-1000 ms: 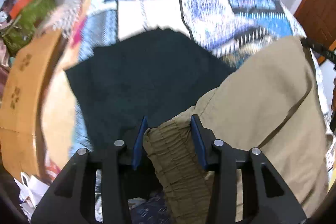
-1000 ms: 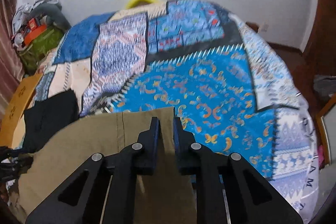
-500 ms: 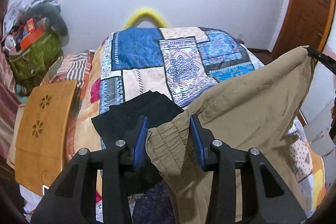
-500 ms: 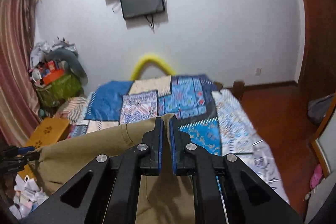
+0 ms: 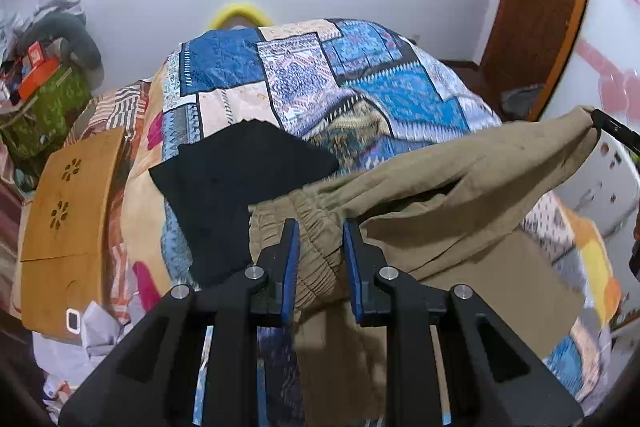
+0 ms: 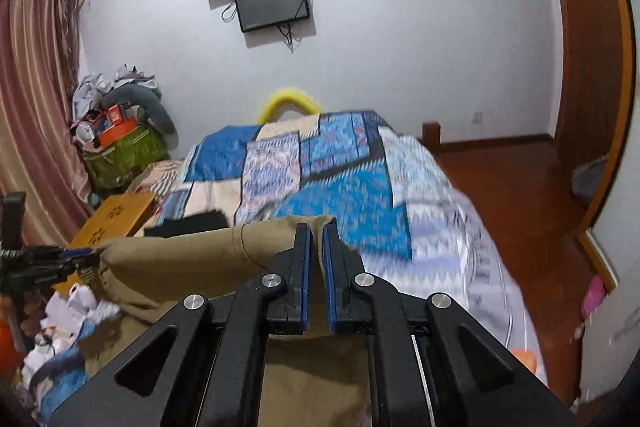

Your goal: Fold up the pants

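Khaki pants (image 5: pixel 452 187) hang in the air between my two grippers, above the near end of a bed. My left gripper (image 5: pixel 319 227) is shut on the gathered elastic waistband (image 5: pixel 316 251). My right gripper (image 6: pixel 316 227) is shut on the far cloth end of the pants (image 6: pixel 192 255), and its tip shows at the right edge of the left wrist view (image 5: pixel 612 127). The left gripper shows at the left edge of the right wrist view (image 6: pixel 52 259). The cloth sags between them and hangs below both.
The bed has a blue patchwork quilt (image 5: pixel 360 79). A folded black garment (image 5: pixel 236 171) lies on its near left part. A wooden board (image 5: pixel 68 211) leans at the bed's left side, with clutter and a green bag (image 5: pixel 44 107) beyond. Wooden floor (image 6: pixel 512 187) lies right.
Both grippers have lifted the pants up off the bed and tilted up. The views swung from looking down on the quilt to showing the wall and room.
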Demonstrator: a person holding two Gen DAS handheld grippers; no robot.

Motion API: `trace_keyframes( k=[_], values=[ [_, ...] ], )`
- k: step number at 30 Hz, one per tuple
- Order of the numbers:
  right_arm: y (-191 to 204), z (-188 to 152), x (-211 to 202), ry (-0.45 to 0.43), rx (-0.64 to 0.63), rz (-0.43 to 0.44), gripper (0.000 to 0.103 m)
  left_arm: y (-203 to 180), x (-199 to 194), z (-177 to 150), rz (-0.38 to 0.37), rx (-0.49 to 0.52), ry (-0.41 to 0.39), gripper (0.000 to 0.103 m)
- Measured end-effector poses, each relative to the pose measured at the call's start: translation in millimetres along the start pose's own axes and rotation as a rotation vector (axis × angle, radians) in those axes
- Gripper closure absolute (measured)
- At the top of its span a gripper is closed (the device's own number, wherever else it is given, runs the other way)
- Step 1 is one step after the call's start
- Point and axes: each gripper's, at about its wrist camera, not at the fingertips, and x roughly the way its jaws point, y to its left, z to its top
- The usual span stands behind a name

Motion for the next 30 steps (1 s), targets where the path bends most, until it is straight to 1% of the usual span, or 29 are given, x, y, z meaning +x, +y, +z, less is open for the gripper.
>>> trace_keyframes(
  k=[5,7,11,14,16,19,22,24,25,26,27,28,29,30],
  values=[
    [0.9,-42.6,-22.1,0.033,0.034,-0.004,0.097,-19.1,-15.2,-32.0,0.024,0.091,-0.005,0.081],
    [0.5,-58.7,-29.4,0.056,0.048,-0.006,0.097,-23.4,-19.7,-41.5,0.028,0.109,-0.008,0.081],
    [-1.9,-87.7,-32.7,0.116,0.084,-0.011,0.097,-29.0,-22.7,-64.9,0.025,0.129,0.017,0.081],
    [-0.3,-108.4,-32.2,0.174,0.088,-0.024,0.097,-29.1,-20.3,-77.0,0.019,0.125,0.045,0.081],
    [1.9,-119.5,-32.1,0.203,0.081,-0.037,0.094,-28.8,-19.5,-85.4,0.007,0.117,0.067,0.081],
    [4.4,-132.7,-40.9,0.212,0.08,-0.041,0.093,-26.9,-23.1,-91.9,0.011,0.114,0.083,0.081],
    [6.9,-135.8,-56.1,0.189,0.091,-0.047,0.093,-25.7,-37.9,-93.8,0.019,0.117,0.05,0.08],
    [9.8,-134.4,-64.4,0.17,0.077,-0.063,0.093,-25.8,-47.9,-89.7,0.03,0.128,0.022,0.077],
    [12.3,-131.0,-67.5,0.161,0.064,-0.066,0.093,-26.3,-50.9,-86.6,0.033,0.134,0.012,0.072],
    [15.4,-129.3,-69.7,0.155,0.051,-0.062,0.091,-28.7,-54.8,-82.4,0.04,0.146,-0.004,0.063],
    [20.2,-125.6,-70.9,0.149,0.028,-0.058,0.089,-30.7,-56.5,-79.5,0.044,0.156,-0.014,0.058],
    [24.2,-123.2,-71.2,0.145,0.01,-0.055,0.088,-33.6,-57.9,-76.8,0.047,0.167,-0.025,0.045],
    [28.4,-120.1,-71.4,0.139,-0.005,-0.047,0.084,-36.7,-58.8,-74.0,0.05,0.179,-0.033,0.03],
    [33.5,-117.2,-71.0,0.135,-0.019,-0.034,0.076,-41.4,-59.0,-71.0,0.049,0.192,-0.041,0.024]
  ],
)
